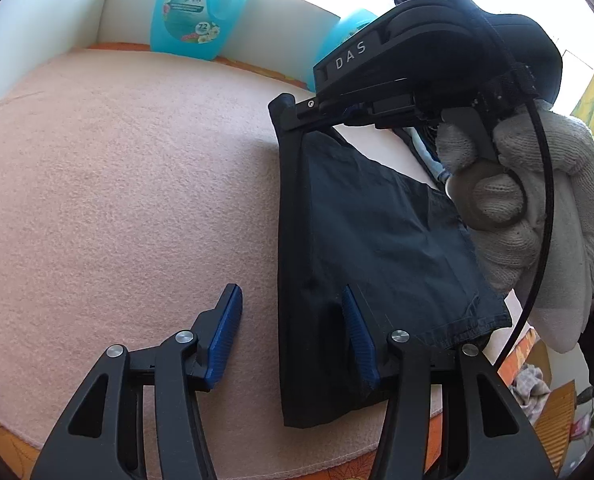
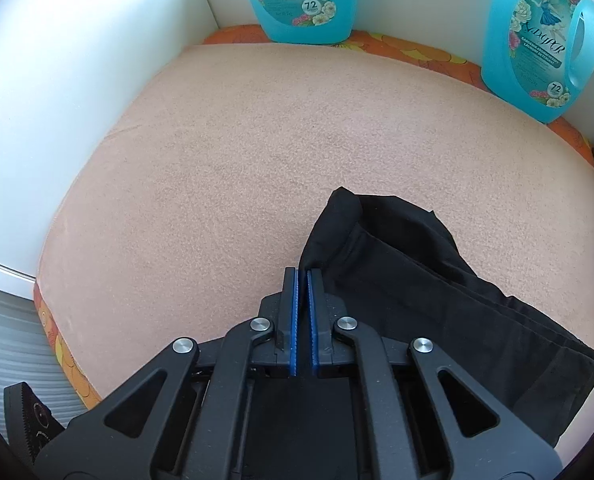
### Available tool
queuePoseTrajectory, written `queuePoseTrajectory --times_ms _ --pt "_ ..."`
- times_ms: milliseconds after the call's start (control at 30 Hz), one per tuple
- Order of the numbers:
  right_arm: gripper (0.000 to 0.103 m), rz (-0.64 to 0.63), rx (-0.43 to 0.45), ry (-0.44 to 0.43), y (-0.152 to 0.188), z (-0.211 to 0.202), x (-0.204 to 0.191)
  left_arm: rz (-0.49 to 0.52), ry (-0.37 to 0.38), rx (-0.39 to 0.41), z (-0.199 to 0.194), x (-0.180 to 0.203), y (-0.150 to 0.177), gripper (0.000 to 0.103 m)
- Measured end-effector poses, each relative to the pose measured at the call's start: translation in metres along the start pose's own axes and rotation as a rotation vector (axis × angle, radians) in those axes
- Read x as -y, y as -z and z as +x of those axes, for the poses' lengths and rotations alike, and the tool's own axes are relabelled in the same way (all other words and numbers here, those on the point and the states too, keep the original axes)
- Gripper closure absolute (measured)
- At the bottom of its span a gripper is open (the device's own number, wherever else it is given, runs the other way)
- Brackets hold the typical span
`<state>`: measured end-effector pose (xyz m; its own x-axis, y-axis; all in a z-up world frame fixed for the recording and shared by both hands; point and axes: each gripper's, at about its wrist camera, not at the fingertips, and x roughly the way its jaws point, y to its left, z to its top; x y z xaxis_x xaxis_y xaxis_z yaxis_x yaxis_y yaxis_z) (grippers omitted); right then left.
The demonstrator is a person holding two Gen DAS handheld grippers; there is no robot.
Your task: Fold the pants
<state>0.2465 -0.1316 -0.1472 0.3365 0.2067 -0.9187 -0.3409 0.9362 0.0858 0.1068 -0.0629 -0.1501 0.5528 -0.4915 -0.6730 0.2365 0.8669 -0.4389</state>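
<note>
The pants [image 1: 377,248], black and folded into a long strip, lay on the pink blanket [image 1: 117,200] toward the right side of the tabletop, their long axis running near to far in the left wrist view. In that view the left gripper [image 1: 297,336] stood wide open at the strip's near end, its left pad over bare blanket and its right pad [image 1: 359,340] over the cloth, holding nothing. At the far end the right gripper [image 2: 301,280], held in a white-gloved hand [image 1: 537,220], was nearly closed, pinching a raised edge of the pants between its blue pads. In the right wrist view the strip ran from the pads away to the near right. Two blue detergent bottles [image 2: 305,0] stood at the far edge against the white wall [image 2: 57,100].
</note>
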Motion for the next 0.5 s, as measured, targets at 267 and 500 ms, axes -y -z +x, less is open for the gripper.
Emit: queuePoseTrajectory --times_ms 267,500 --pt "0.099 0.04 0.035 -0.029 -0.006 -0.018 0.013 0.015 0.066 0.101 -0.007 0.016 0.0 0.09" --pt "0.059 -0.021 0.018 0.003 -0.011 -0.024 0.0 0.063 0.087 0.136 -0.009 0.034 -0.003 0.091"
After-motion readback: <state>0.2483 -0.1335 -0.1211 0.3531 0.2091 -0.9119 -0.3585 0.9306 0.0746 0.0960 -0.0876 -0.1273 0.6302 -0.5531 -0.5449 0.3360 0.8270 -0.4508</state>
